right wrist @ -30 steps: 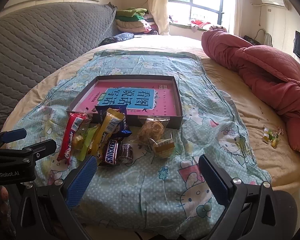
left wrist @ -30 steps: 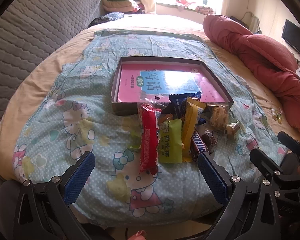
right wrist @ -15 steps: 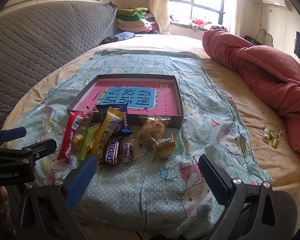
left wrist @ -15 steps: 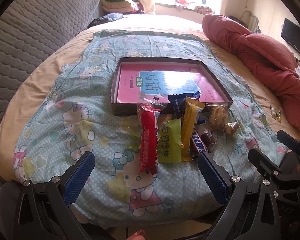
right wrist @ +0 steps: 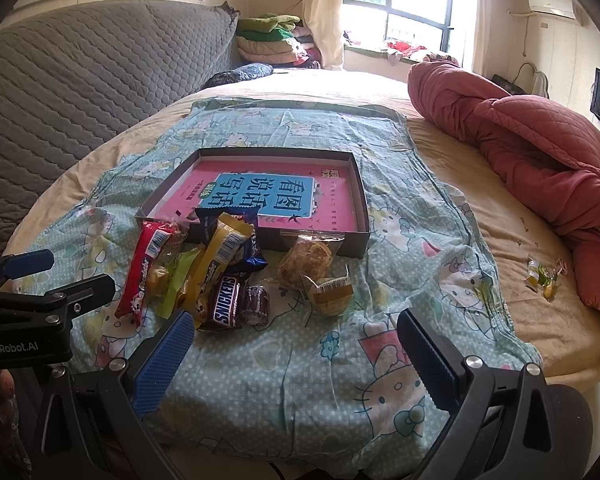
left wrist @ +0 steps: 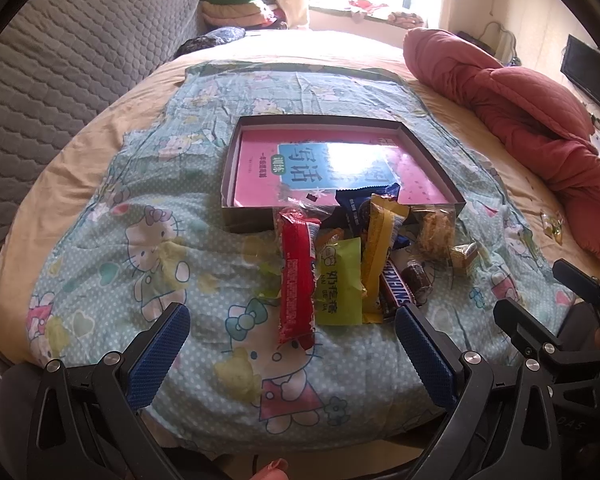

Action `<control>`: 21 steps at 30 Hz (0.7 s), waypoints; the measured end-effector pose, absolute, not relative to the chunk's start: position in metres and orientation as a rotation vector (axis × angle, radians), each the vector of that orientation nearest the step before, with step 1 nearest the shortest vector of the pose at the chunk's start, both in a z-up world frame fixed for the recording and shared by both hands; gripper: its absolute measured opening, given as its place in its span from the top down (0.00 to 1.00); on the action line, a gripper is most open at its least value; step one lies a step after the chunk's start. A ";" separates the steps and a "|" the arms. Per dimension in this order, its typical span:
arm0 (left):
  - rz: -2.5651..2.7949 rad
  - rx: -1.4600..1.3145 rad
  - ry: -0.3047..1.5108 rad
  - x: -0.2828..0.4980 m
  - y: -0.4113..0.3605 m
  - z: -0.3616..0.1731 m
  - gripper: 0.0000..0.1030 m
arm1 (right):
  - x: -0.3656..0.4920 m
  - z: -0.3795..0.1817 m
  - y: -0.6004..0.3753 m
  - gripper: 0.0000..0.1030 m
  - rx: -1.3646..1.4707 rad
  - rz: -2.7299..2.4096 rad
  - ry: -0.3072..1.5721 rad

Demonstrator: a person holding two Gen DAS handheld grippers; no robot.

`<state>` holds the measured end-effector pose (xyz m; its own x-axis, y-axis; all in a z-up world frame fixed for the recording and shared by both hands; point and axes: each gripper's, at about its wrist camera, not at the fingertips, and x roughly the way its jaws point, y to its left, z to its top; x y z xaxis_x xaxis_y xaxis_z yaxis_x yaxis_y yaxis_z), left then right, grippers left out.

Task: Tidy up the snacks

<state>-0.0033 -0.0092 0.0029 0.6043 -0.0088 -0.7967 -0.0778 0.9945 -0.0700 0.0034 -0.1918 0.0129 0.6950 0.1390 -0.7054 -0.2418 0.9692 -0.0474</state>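
Both tools hang over the near edge of the bed, the left tool [left wrist: 288, 338] and the right tool [right wrist: 294, 342] each with fingers wide apart and holding nothing. The snacks lie heaped on the cartoon-print sheet [right wrist: 260, 380] just in front of the box [right wrist: 364, 216], which holds a pink book [right wrist: 300, 196]: a red bar [left wrist: 298, 276], a green pack [left wrist: 338, 284], a yellow bar [left wrist: 378, 248] and a Snickers [right wrist: 225, 300] side by side, with a blue pack [right wrist: 224, 218] leaning on the box's near wall. To the right of these sit a clear bag of crisps [right wrist: 306, 260] and a small cake [right wrist: 332, 292], while a few candies [right wrist: 544, 274] lie well apart near the red quilt [right wrist: 540, 152].
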 end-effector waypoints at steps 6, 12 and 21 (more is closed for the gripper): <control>0.042 -0.101 0.922 -0.003 -0.010 0.003 0.01 | 0.003 0.013 -0.191 0.01 -0.140 0.213 0.775; 0.042 -0.100 0.921 -0.004 -0.010 0.003 0.01 | 0.004 0.013 -0.190 0.01 -0.143 0.213 0.776; 0.037 -0.111 0.929 -0.003 -0.008 0.000 0.01 | 0.004 0.012 -0.190 0.01 -0.142 0.221 0.776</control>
<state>-0.0026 -0.0079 0.0000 0.5981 -0.0163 -0.8012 -0.0795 0.9937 -0.0796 0.0040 -0.1895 0.0120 0.6920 0.1449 -0.7072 -0.2494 0.9673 -0.0458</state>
